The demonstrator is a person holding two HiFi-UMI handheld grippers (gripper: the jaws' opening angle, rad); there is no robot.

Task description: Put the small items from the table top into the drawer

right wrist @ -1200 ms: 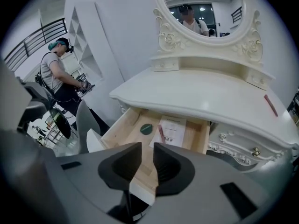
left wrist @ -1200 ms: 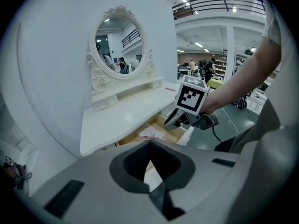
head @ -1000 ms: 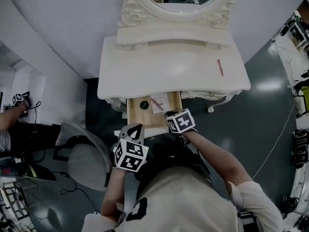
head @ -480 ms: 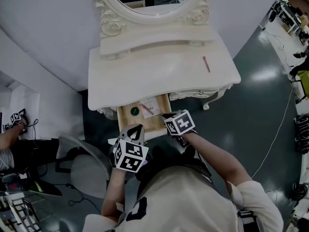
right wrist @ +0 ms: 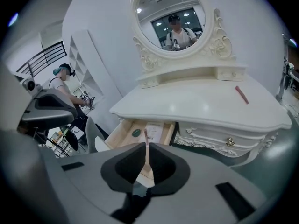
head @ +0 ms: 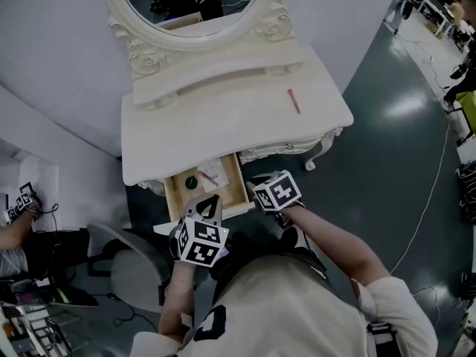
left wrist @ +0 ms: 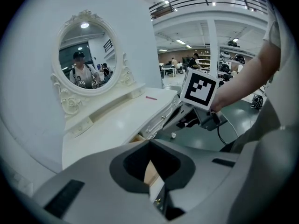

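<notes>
One pink stick [head: 294,101] is all we can find left on the top of the white dressing table [head: 223,129]. It lies toward the right end, well apart from the drawer [head: 227,193], which stands pulled out under the left half. We judge the drawer is left open because the task is not finished.

Inside the drawer lie a small green round item [head: 191,182], a paper card [head: 216,171] and a second pink stick [head: 207,177] resting across that card. So we reckon most of the job is done.

Both grippers hang in front of the drawer, close to the person's body and off the table. The left gripper [left wrist: 150,143] has its jaws pressed together with nothing in them. We take it to be idle, since the remaining stick lies on the other side.

The right gripper [right wrist: 146,146] has just been closing. Its jaws are drawn almost together, with only a thin slit between them and nothing held. The pink line seen past its tips is the stick lying in the drawer, not something gripped.

We judge that the right gripper is the natural one for the last stick, being nearer that end of the table. The stick is thin and lies flat, so it would call for a low, careful pinch.
</notes>
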